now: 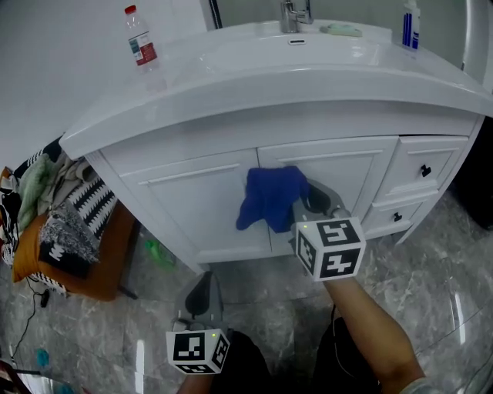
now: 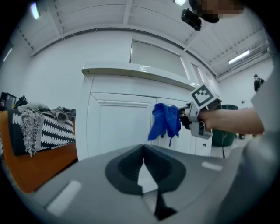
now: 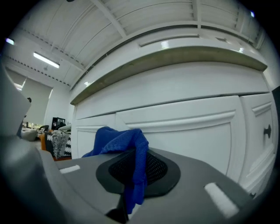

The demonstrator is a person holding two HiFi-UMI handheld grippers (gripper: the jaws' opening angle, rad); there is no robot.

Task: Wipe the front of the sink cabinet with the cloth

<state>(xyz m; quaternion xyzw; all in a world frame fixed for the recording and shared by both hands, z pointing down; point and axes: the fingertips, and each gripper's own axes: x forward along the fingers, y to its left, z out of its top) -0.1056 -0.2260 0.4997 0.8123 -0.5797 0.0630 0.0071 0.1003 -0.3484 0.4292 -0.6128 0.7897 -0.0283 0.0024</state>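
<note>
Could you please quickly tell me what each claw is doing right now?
Left claw: closed, empty.
Right claw: closed on the blue cloth.

Bright, even overhead light; glare streaks on the glossy floor (image 1: 454, 308); both tool views bow strongly at their edges.

faucet (image 1: 296, 14): top cut off | bottle (image 1: 141, 40): lbl unreadable | cloth (image 1: 269, 198): hides pt of cabinet (image 1: 192, 200)

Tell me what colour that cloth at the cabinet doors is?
Deep blue. The cloth shows best in the head view, in front of the white cabinet.
</note>
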